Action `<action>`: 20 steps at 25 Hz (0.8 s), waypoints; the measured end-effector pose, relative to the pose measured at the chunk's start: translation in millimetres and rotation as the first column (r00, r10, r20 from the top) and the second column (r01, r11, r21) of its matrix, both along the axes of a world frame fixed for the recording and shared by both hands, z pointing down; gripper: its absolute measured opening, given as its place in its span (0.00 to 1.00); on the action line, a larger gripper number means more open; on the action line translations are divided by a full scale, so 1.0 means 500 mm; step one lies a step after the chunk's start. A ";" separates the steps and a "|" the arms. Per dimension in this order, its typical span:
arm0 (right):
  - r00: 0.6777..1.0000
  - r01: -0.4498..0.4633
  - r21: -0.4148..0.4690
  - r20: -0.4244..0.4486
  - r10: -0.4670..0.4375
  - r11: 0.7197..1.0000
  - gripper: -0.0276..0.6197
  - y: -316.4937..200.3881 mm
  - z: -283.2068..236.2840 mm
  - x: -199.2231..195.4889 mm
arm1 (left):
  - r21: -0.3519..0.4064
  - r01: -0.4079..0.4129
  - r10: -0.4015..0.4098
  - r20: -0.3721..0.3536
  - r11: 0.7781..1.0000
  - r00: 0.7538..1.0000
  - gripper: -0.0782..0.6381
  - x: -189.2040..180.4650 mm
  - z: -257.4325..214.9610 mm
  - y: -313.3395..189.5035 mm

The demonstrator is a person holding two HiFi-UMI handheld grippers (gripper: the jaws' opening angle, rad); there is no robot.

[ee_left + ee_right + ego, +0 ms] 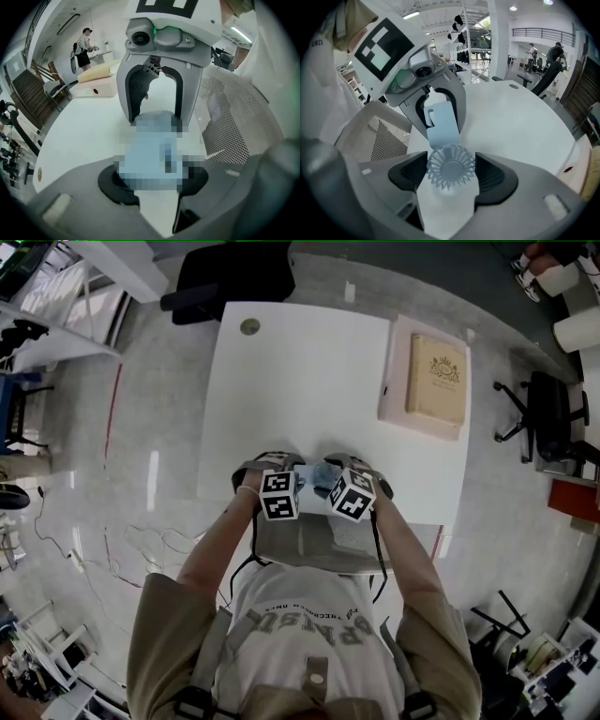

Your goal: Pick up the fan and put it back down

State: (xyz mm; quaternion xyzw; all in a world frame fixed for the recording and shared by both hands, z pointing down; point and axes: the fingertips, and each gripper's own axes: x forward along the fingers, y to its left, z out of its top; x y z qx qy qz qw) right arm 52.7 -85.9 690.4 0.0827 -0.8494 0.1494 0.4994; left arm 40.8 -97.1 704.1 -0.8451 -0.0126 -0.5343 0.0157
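A small light-blue fan (pixel 315 474) sits between my two grippers at the near edge of the white table (pixel 300 381). In the right gripper view its round grille (pixel 451 168) fills the gap between the black pads, and the right gripper (pixel 451 177) is shut on it. The fan's flat handle (pixel 440 123) runs up into the left gripper (pixel 436 101) opposite. In the left gripper view the blue body (pixel 152 145) is blurred but spans the left gripper (pixel 152 183) from pad to pad. I cannot tell whether the fan touches the tabletop.
A pink box holding a beige book (pixel 436 379) lies at the table's far right. A round cable hole (pixel 249 326) is at the far left. A perforated grey chair back (pixel 319 545) stands between the person and the table, and a black chair (pixel 234 277) stands beyond it.
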 end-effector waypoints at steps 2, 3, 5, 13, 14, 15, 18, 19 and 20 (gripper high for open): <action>1.000 -0.004 0.001 0.009 0.004 1.000 0.53 -0.001 0.000 -0.001 | -0.002 -0.003 0.003 0.007 1.000 1.000 0.37 -0.002 0.002 0.000; 1.000 -0.003 0.002 0.012 0.003 1.000 0.53 -0.001 0.001 -0.002 | -0.002 -0.004 0.004 0.013 1.000 1.000 0.37 -0.004 0.004 0.000; 1.000 0.001 0.005 0.015 -0.001 1.000 0.53 -0.001 0.001 -0.005 | -0.004 -0.004 0.004 0.023 1.000 1.000 0.37 -0.008 0.009 0.001; 1.000 0.013 -0.023 -0.018 -0.013 1.000 0.53 -0.002 0.008 -0.014 | -0.028 0.000 0.003 0.084 1.000 0.996 0.37 -0.023 0.033 0.004; 1.000 0.013 -0.026 -0.021 -0.014 1.000 0.53 -0.002 0.008 -0.016 | -0.032 0.003 0.000 0.084 0.999 0.996 0.37 -0.025 0.034 0.005; 1.000 0.015 -0.028 -0.025 -0.015 0.999 0.53 -0.002 0.008 -0.017 | -0.034 0.006 -0.003 0.082 0.999 0.997 0.37 -0.025 0.035 0.005; 0.999 0.018 -0.030 -0.029 -0.019 0.999 0.53 -0.002 0.009 -0.016 | -0.034 0.007 -0.005 0.078 0.999 0.997 0.38 -0.025 0.036 0.005; 0.999 0.016 -0.029 -0.027 -0.017 0.999 0.53 -0.003 0.009 -0.016 | -0.037 0.009 -0.007 0.076 0.999 0.997 0.38 -0.024 0.037 0.004; 1.000 0.013 -0.028 -0.024 -0.013 1.000 0.53 -0.005 0.009 -0.016 | -0.042 0.014 -0.011 0.074 0.999 0.997 0.38 -0.024 0.038 0.004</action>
